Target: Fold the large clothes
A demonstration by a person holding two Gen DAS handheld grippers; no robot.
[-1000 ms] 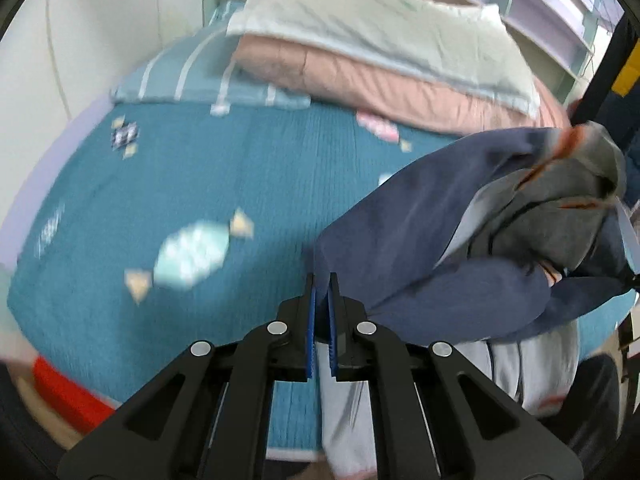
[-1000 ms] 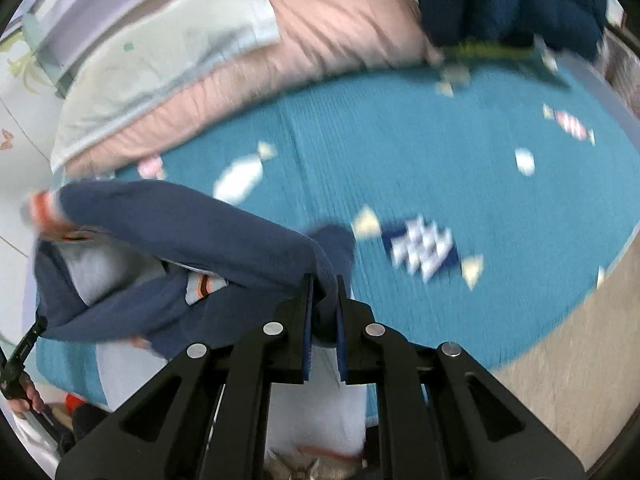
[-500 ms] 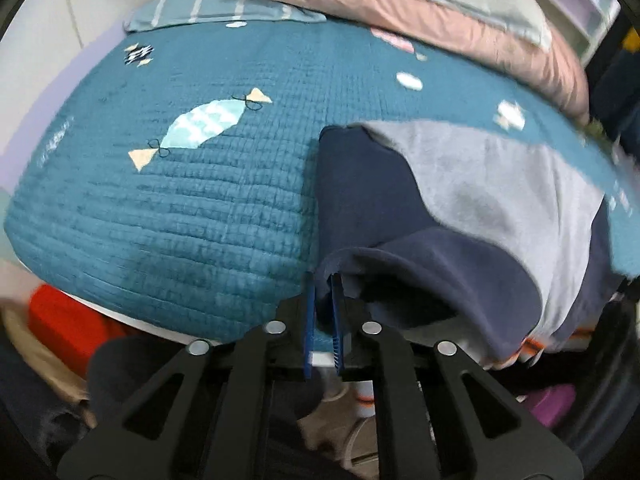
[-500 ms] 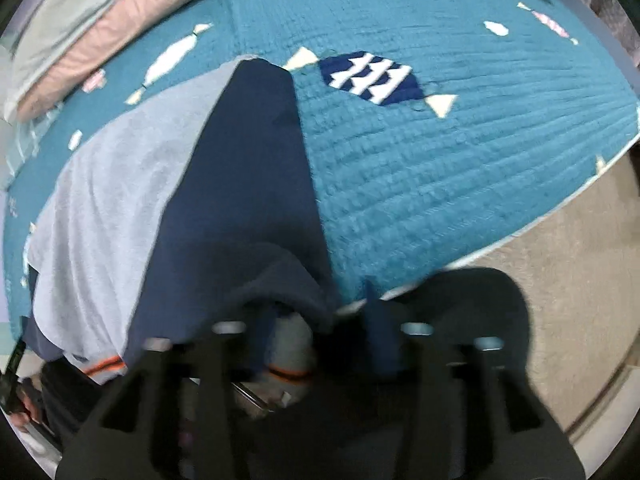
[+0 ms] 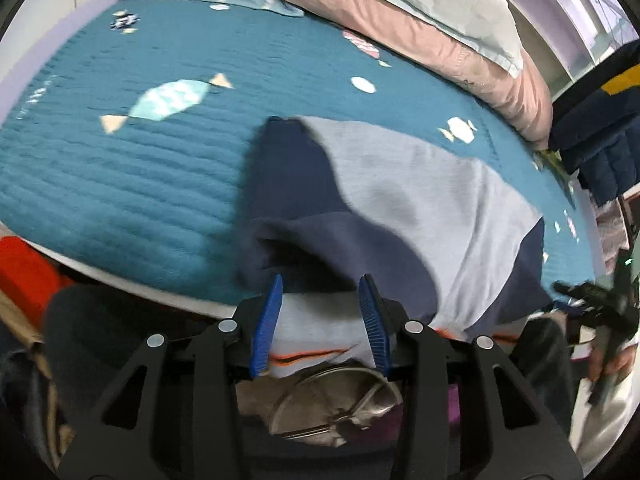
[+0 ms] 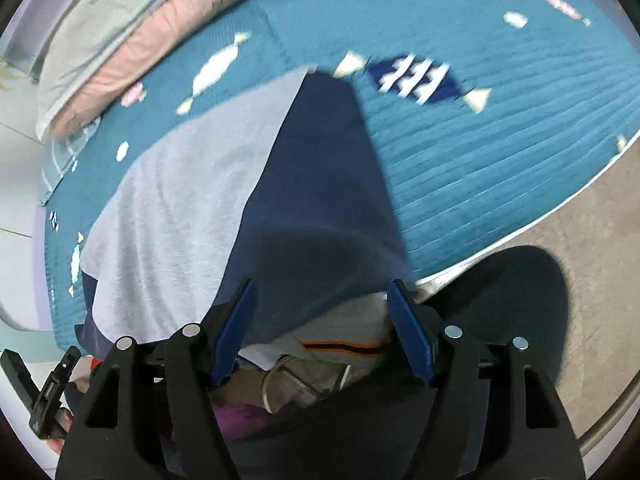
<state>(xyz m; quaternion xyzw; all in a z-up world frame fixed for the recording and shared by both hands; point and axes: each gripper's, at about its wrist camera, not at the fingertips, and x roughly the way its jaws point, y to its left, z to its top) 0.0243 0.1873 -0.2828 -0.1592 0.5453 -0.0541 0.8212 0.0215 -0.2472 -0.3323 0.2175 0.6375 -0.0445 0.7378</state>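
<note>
A large navy and light grey sweatshirt (image 5: 400, 200) lies spread on the teal bedspread (image 5: 140, 168), its near end hanging over the bed's edge. It also shows in the right wrist view (image 6: 224, 208). My left gripper (image 5: 320, 292) is open, its blue pads either side of the sweatshirt's hanging edge without pinching it. My right gripper (image 6: 320, 292) is open wide over the navy side panel (image 6: 320, 184) at the near edge. An orange-trimmed cuff (image 6: 340, 346) hangs below the jaws.
Pink and white folded duvets (image 5: 420, 20) lie along the far side of the bed. Dark clothes (image 5: 600, 120) hang at the right. A red object (image 5: 24, 272) sits below the bed's left edge. Beige floor (image 6: 580, 280) lies right of the bed.
Both grippers carried the sweatshirt down onto the bed, then opened and let go of it. The garment now lies flat where it was bunched in the air a second ago.
</note>
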